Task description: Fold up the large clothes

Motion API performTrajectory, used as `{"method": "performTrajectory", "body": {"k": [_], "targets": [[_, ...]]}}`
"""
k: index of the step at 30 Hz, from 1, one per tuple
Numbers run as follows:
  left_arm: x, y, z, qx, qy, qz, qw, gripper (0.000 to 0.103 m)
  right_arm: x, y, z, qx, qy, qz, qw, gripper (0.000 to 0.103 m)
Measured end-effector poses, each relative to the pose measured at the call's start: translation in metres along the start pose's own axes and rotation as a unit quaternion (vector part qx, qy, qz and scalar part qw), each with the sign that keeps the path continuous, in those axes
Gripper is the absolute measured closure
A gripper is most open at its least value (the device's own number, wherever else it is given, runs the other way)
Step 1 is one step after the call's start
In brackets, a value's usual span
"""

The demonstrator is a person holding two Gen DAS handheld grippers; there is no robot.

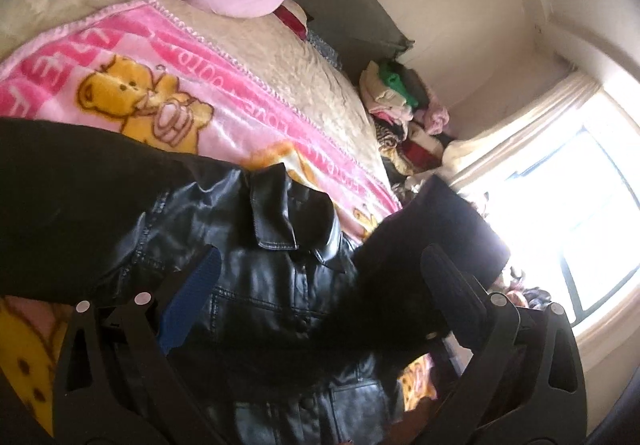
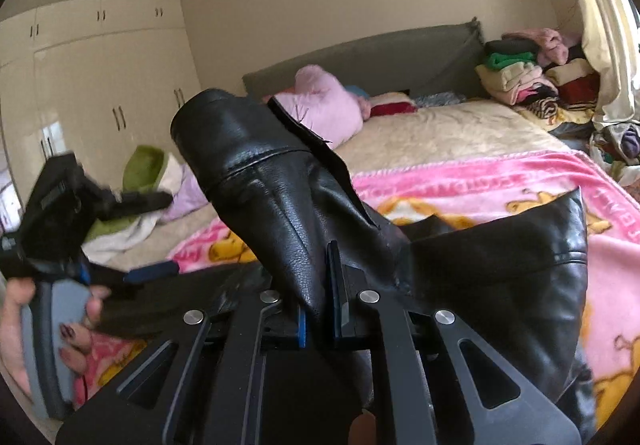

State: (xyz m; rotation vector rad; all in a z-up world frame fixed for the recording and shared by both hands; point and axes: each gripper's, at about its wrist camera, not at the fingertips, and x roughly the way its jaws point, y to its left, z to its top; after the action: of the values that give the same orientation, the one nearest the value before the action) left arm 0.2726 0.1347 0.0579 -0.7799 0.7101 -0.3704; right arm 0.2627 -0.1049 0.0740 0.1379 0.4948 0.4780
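Now, through the left wrist view, my left gripper (image 1: 320,285) hovers with jaws spread wide and empty above the black leather jacket (image 1: 272,257), which lies on the pink bear blanket (image 1: 168,57). Through the right wrist view, my right gripper (image 2: 318,309) is clamped tight on the jacket's sleeve (image 2: 264,173), lifted over the blanket; I'd judge it best to carry that sleeve flat across the jacket's body, keeping it taut.

Jacket (image 1: 280,285): lying on the blanket (image 1: 120,57), sleeve (image 2: 256,165) sitting between right gripper (image 2: 320,309) pads.
Clothes pile (image 2: 532,77): sitting right of headboard (image 2: 360,53).
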Motion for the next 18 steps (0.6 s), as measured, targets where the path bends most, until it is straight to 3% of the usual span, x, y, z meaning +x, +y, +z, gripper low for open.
{"method": "performTrajectory", "body": {"k": [7, 9, 11, 13, 15, 18], "targets": [[0.008, 0.026, -0.007, -0.03, 0.032, -0.019, 0.9988, 0.009, 0.049, 0.009, -0.032, -0.007, 0.079, -0.005, 0.997, 0.09], [0.01, 0.031, -0.009, -0.042, 0.04, -0.039, 0.9976, 0.009, 0.055, 0.02, -0.042, -0.019, 0.103, -0.003, 0.994, 0.073], [0.012, 0.037, -0.01, -0.05, 0.048, -0.046, 0.9965, 0.009, 0.058, 0.029, -0.051, -0.028, 0.128, 0.004, 0.991, 0.028], [0.017, 0.043, -0.012, -0.049, 0.06, -0.033, 0.9964, 0.009, 0.055, 0.037, -0.058, -0.039, 0.138, 0.011, 0.99, 0.021], [0.022, 0.052, -0.016, -0.049, 0.07, -0.007, 0.9963, 0.009, 0.042, 0.038, -0.063, -0.054, 0.144, 0.021, 0.988, 0.008], [0.029, 0.068, -0.022, -0.054, 0.085, 0.037, 0.9943, 0.009, 0.012, 0.02, -0.063, -0.031, 0.134, 0.021, 0.99, 0.006]]}}
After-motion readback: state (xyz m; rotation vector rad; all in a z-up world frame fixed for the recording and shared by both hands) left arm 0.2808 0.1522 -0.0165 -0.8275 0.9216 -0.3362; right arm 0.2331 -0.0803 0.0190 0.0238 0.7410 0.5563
